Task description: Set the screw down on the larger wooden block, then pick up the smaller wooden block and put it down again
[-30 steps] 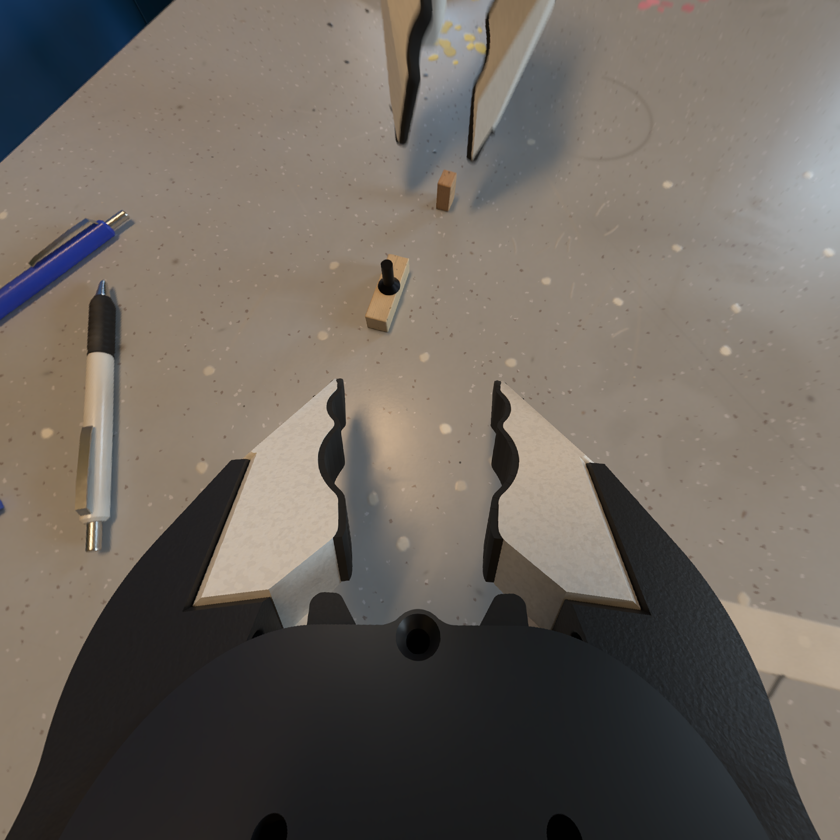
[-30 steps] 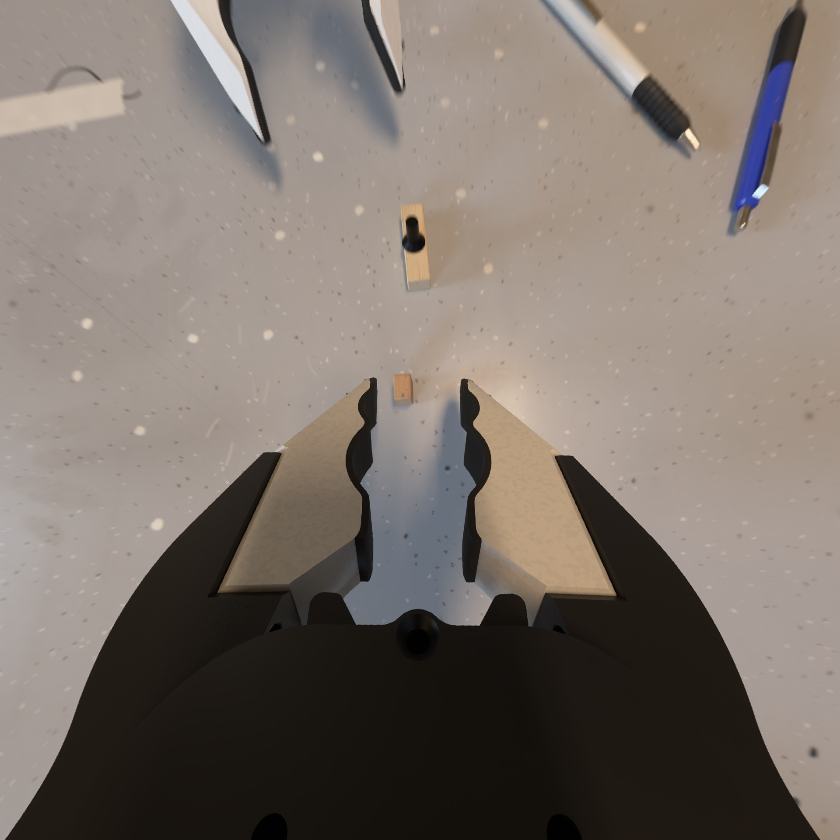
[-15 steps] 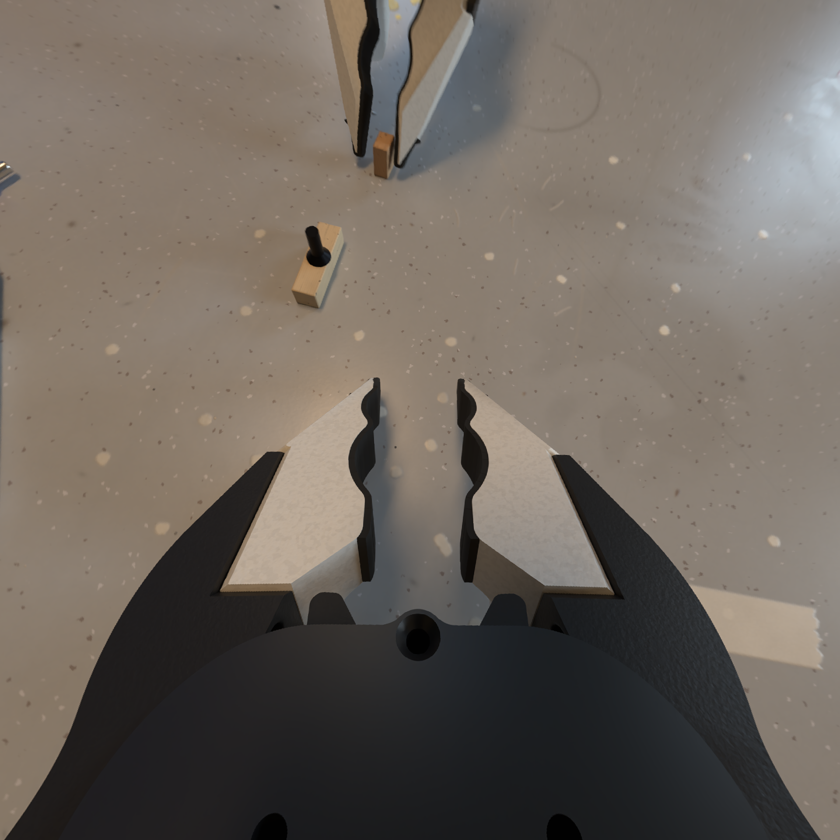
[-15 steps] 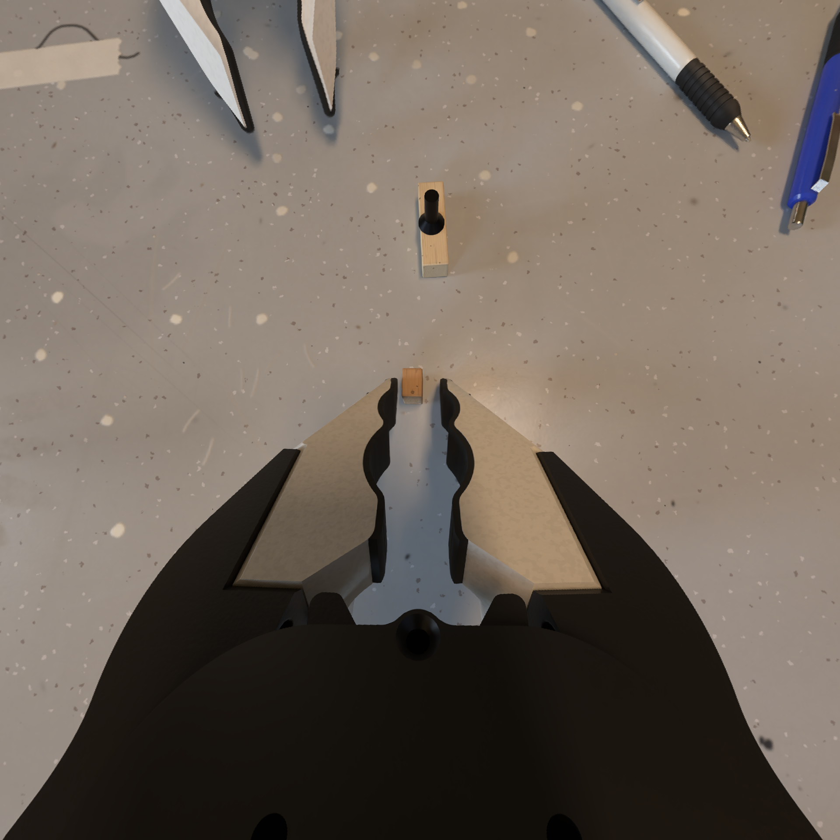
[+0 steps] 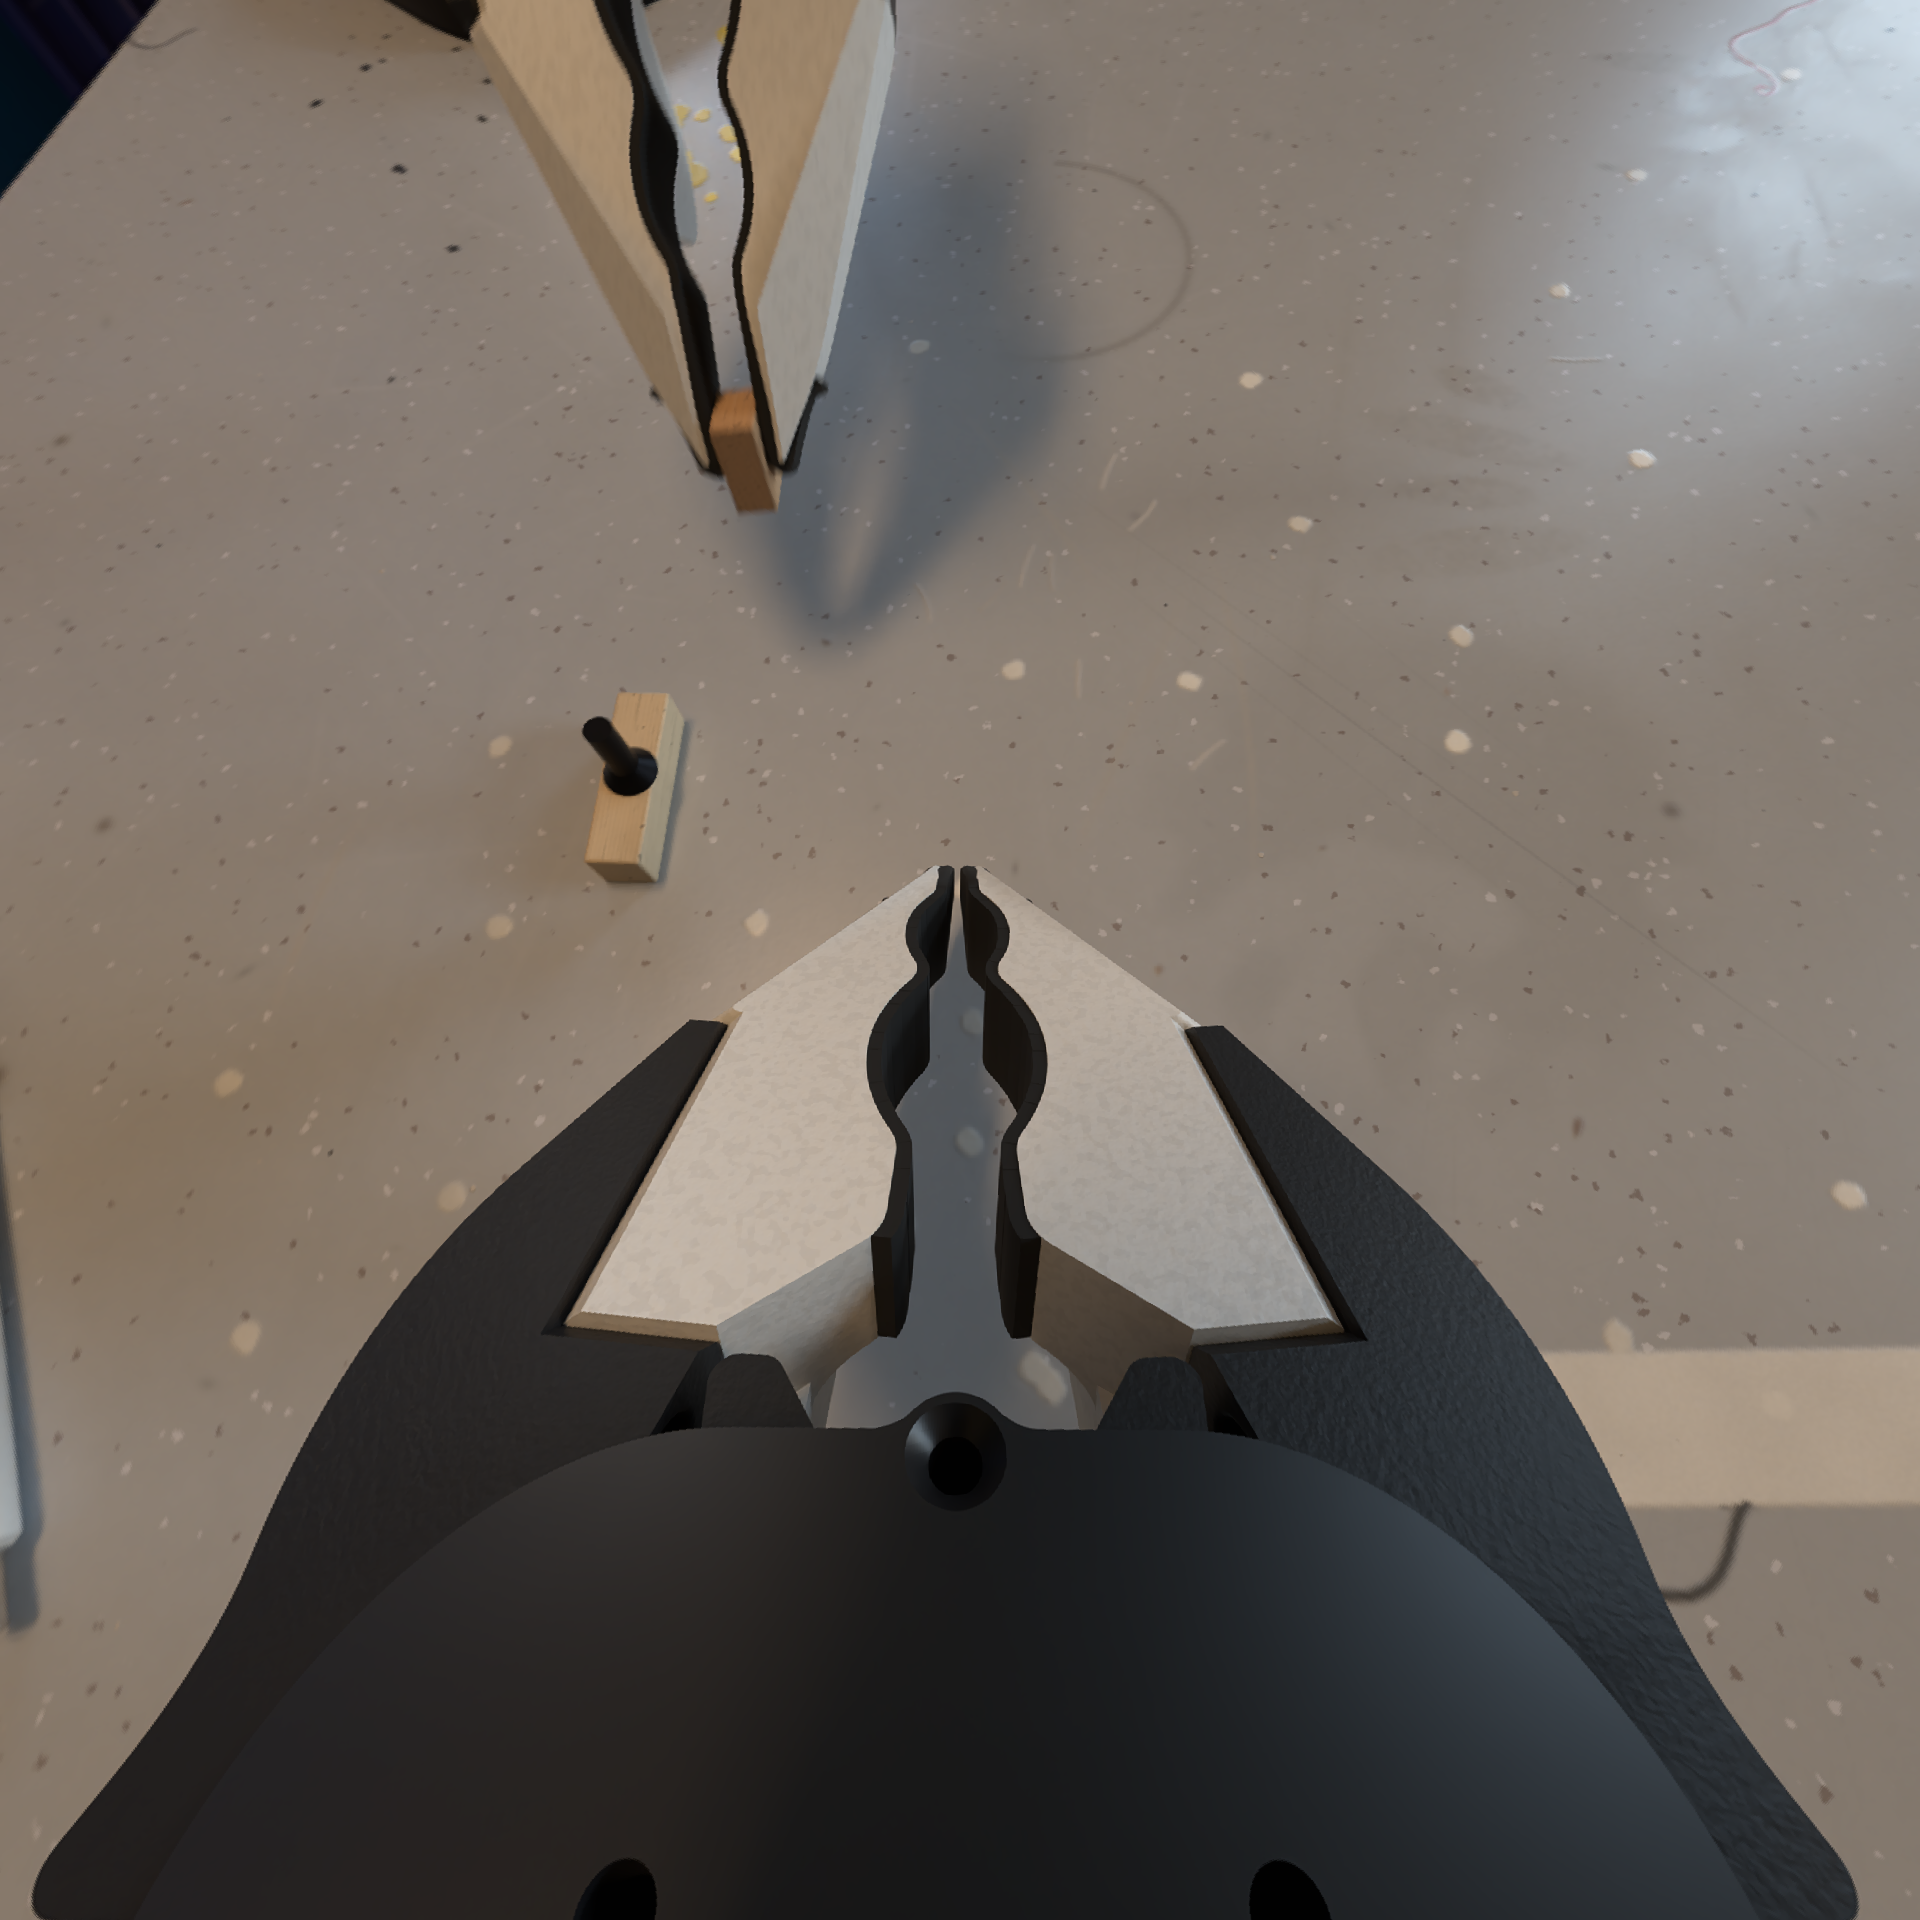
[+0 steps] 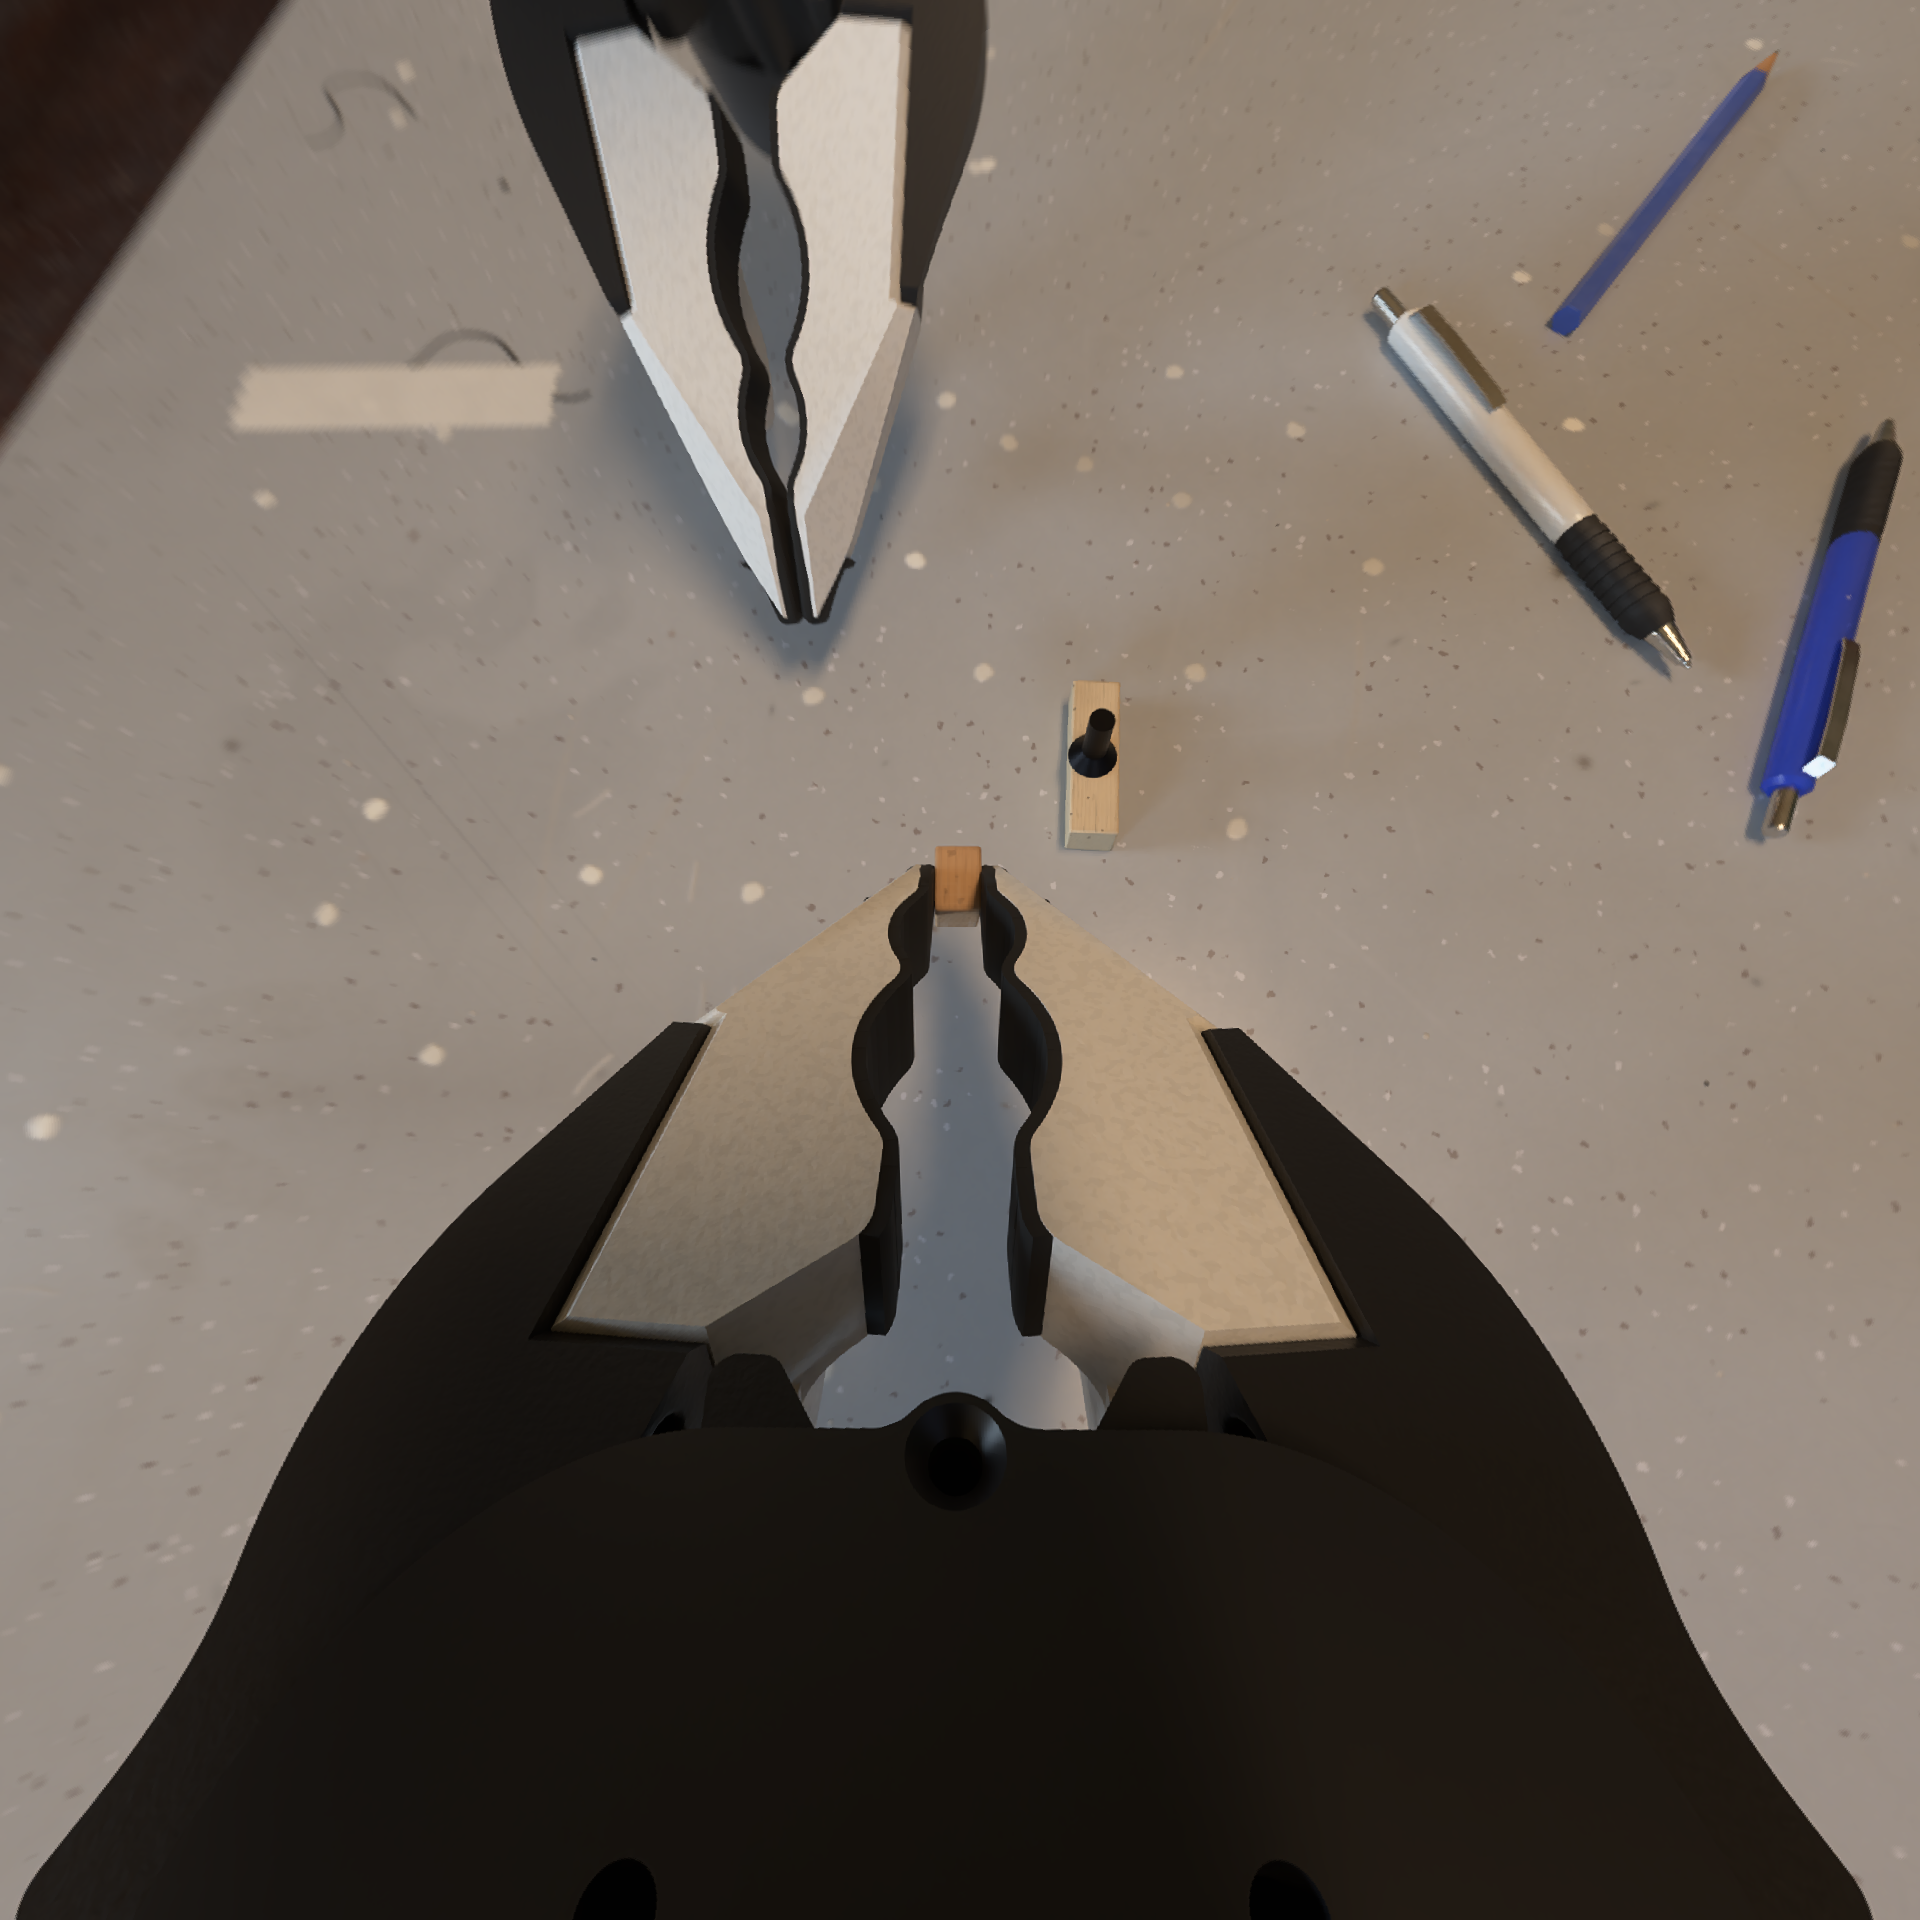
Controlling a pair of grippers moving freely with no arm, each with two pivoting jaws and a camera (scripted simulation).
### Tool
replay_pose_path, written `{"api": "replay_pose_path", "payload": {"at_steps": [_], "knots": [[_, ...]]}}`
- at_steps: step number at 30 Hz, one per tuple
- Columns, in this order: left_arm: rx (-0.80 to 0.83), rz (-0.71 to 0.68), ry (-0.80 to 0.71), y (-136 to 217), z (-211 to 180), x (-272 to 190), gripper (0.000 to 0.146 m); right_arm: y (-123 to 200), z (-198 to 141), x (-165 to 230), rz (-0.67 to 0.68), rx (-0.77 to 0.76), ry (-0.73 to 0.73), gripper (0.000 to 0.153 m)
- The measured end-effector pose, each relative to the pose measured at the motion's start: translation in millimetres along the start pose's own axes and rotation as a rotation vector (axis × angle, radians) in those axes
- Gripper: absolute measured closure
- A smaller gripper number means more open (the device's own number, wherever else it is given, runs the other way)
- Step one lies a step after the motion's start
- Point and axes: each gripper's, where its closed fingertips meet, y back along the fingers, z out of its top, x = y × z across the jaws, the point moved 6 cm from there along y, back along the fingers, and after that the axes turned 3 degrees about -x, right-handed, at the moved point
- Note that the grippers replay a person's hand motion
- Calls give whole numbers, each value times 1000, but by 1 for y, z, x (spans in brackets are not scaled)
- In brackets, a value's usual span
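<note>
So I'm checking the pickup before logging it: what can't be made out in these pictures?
- Right wrist view: the small block's lower part, hidden between the right gripper's fingers.
- Left wrist view: a pen cut off by the left edge.
- Both views: the screw's thread, too small.

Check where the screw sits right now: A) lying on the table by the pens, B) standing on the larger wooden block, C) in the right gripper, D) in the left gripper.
B: the screw stands on the larger wooden block, clear of both grippers.
</note>
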Motion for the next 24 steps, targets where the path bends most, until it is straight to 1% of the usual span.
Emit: {"api": "replay_pose_path", "payload": {"at_steps": [2, 5, 8, 17, 24], "knots": [[5, -25, -6, -3, 1, 0, 145, -9, -4, 2, -7, 26, 46, 145], [63, -43, -1, -6, -4, 4, 145, -22, -11, 4, -4, 34, 66, 145], [82, -36, 20, -7, -5, 8, 144, -31, -17, 4, -18, 103, 92, 145], [133, -30, 31, -2, -11, 15, 142, -27, -21, 6, 14, 106, 65, 145], [120, -20, 47, 2, -14, 16, 142, -24, -24, 4, 22, 107, 54, 145]]}}
